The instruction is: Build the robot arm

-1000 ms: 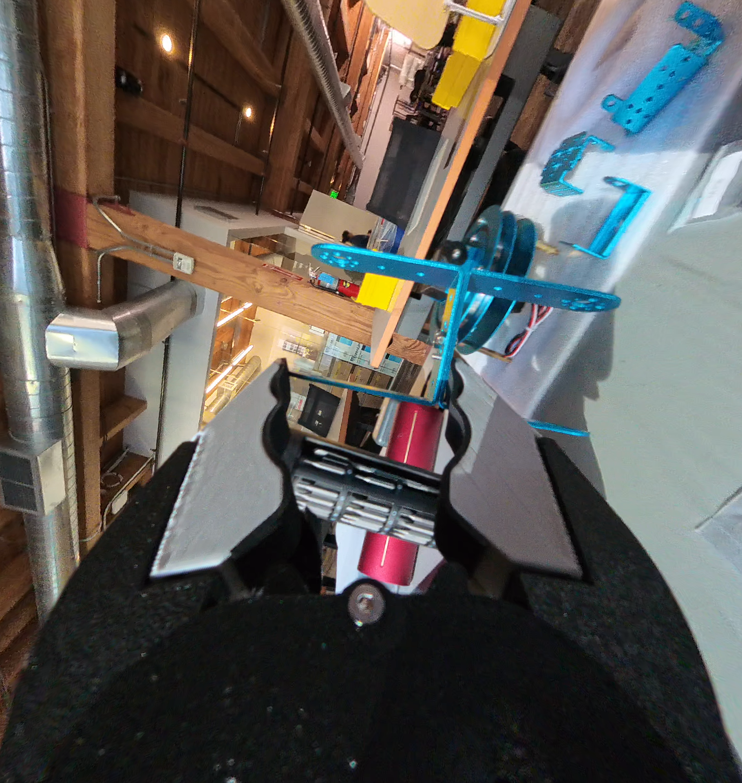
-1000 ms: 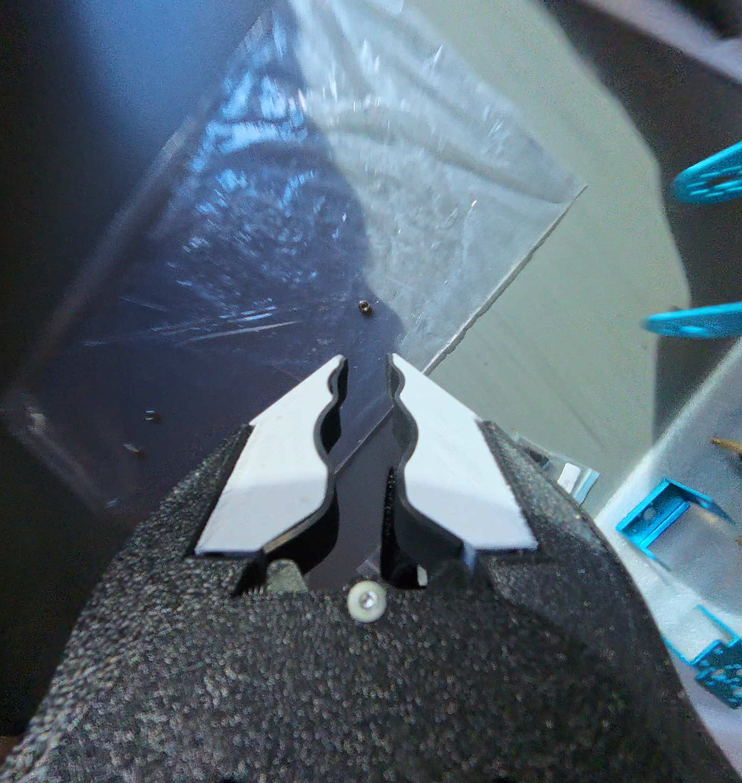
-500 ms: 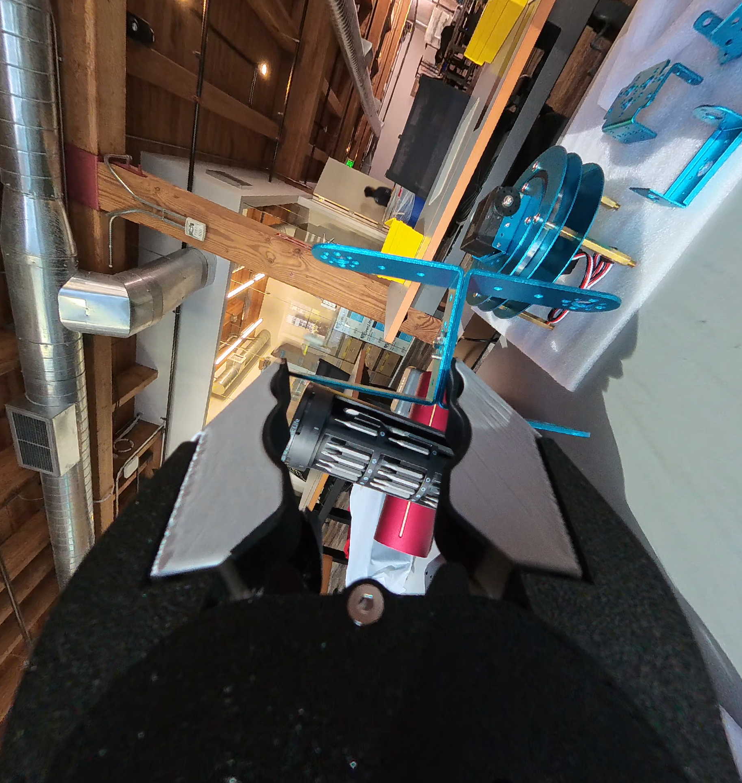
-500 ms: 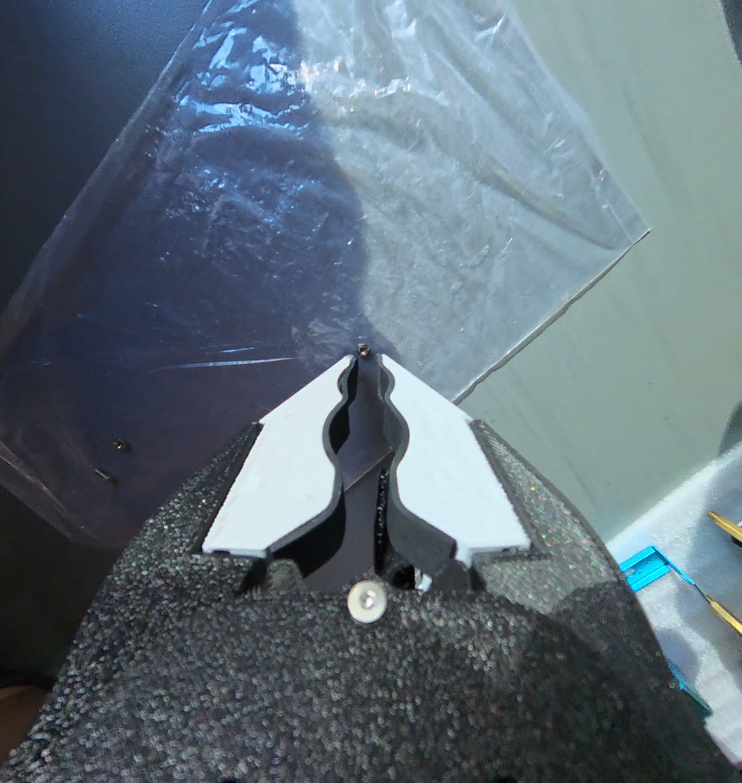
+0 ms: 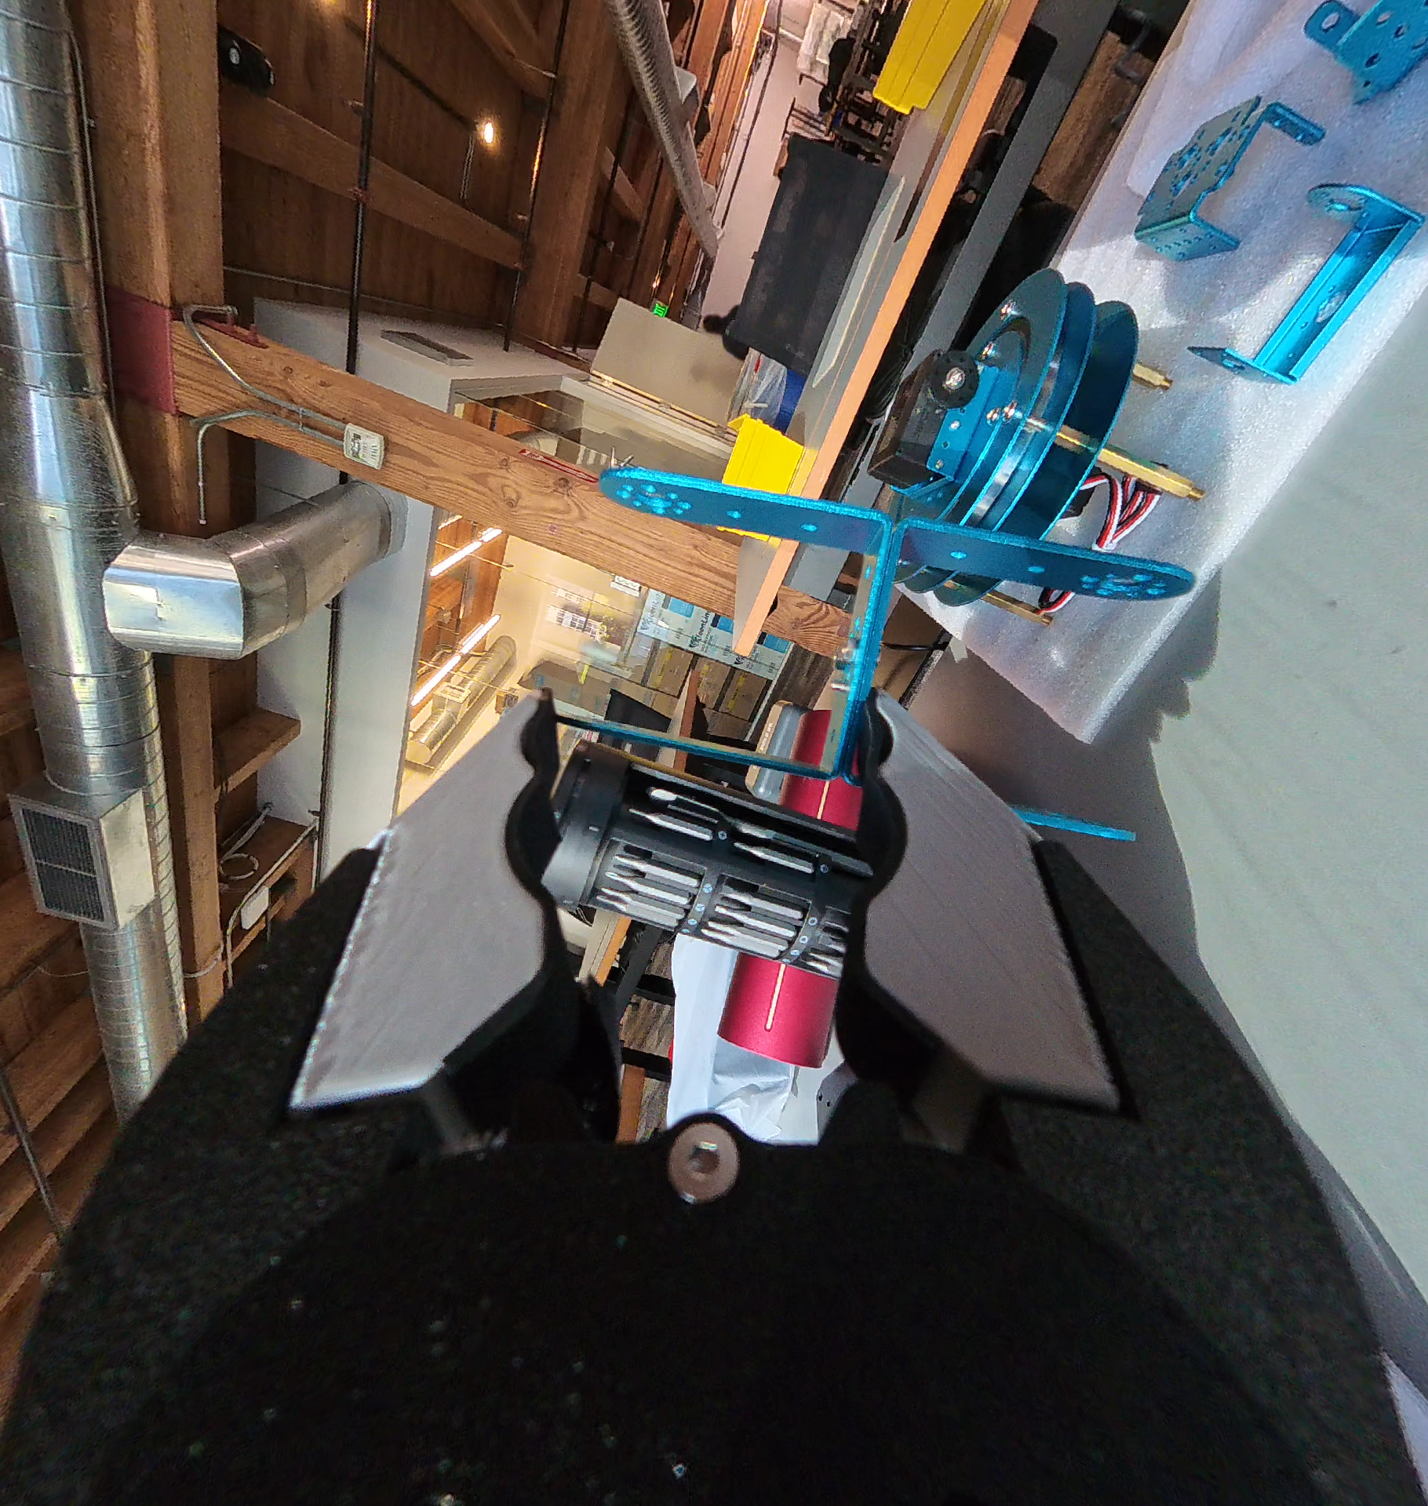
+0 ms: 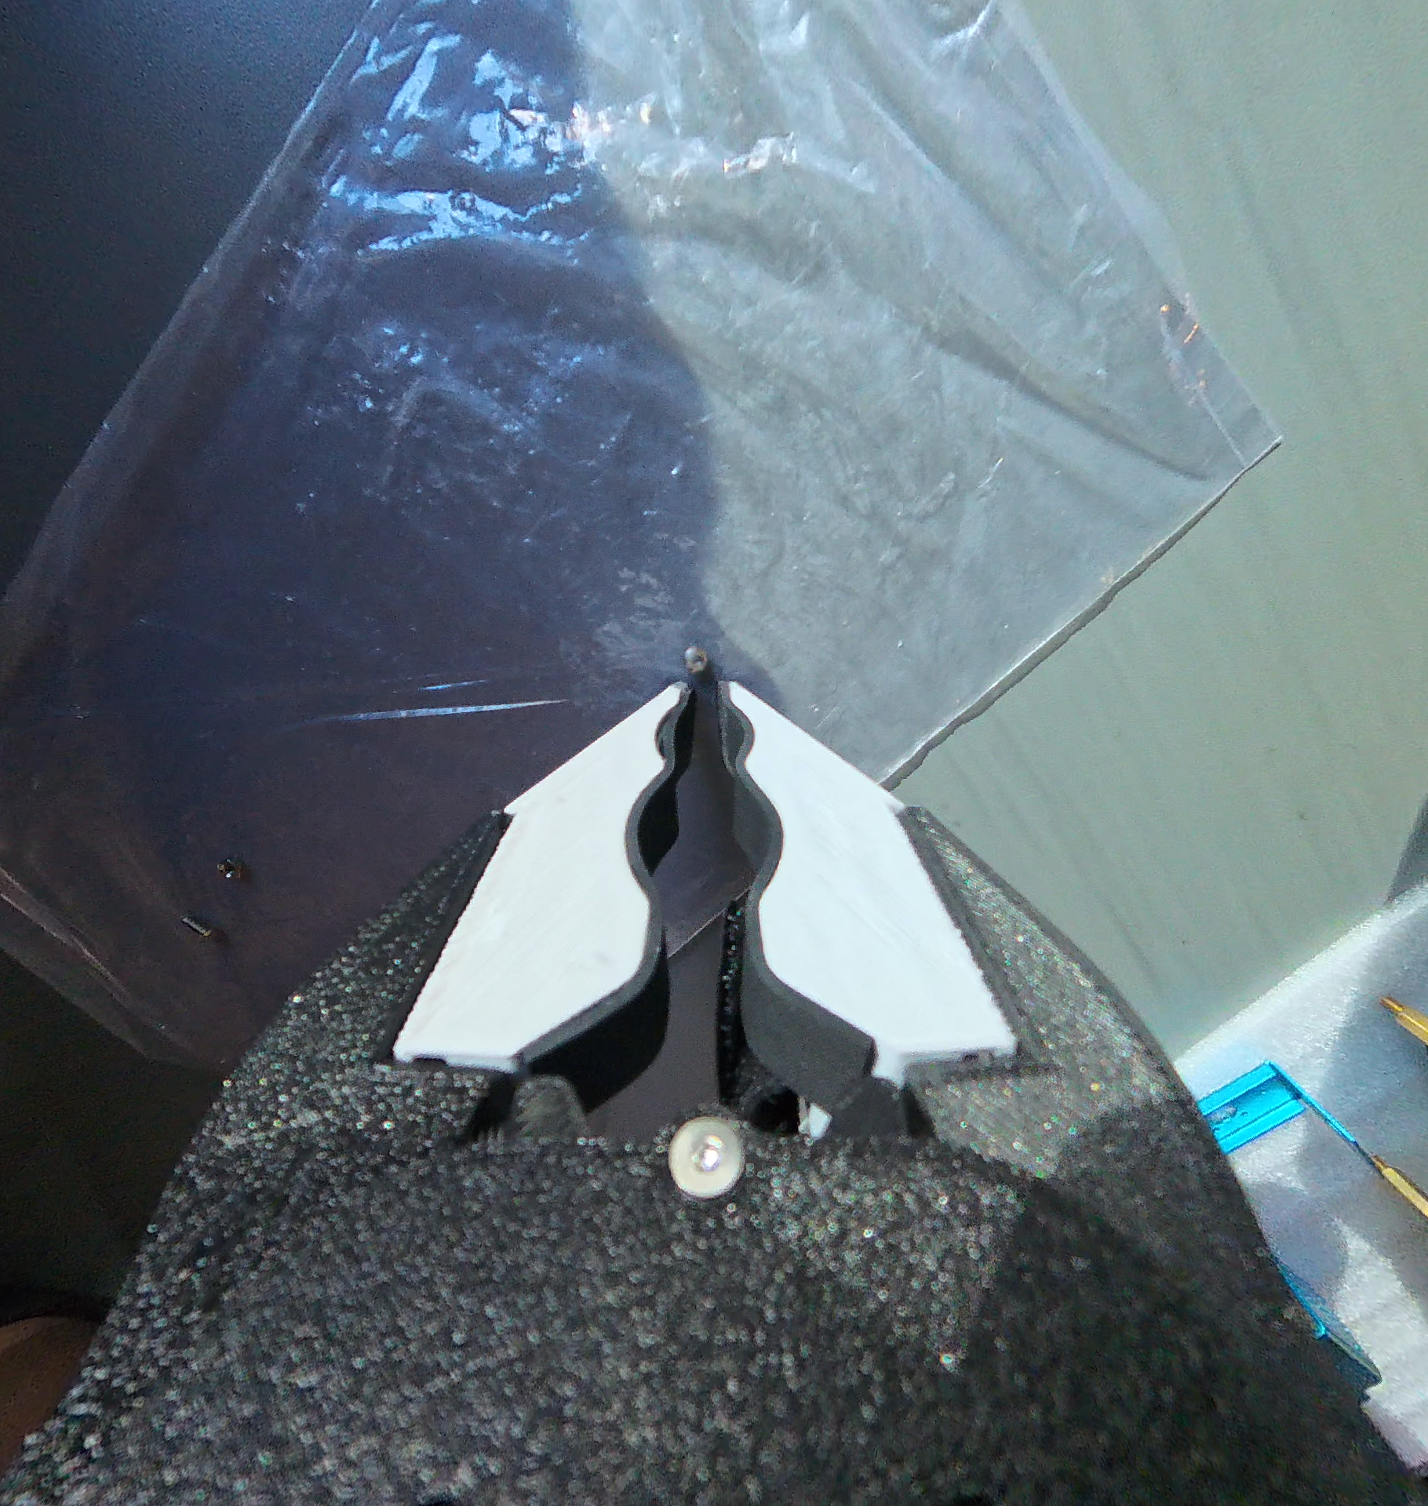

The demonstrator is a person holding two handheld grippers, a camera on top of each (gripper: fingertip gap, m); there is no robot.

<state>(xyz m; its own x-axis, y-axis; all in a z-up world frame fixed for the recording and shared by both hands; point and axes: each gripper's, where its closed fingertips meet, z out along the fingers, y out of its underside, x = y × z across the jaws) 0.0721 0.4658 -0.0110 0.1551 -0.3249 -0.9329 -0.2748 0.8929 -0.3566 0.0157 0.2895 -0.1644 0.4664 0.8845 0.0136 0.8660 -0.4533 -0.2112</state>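
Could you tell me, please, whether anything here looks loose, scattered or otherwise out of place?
Yes. A few tiny screws lie loose on the clear plastic bag, apart from one another, and one screw sits right at the tips of the right claw, which look nearly shut on it. The rest of the bag looks empty.

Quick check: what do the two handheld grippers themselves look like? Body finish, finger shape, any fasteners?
Both match. The left gripper and right gripper each have a black, rough, speckled body, two pale grey flat-topped fingers with black wavy inner pads, and one silver screw centred at the base. No cables, markings or sleeves show.
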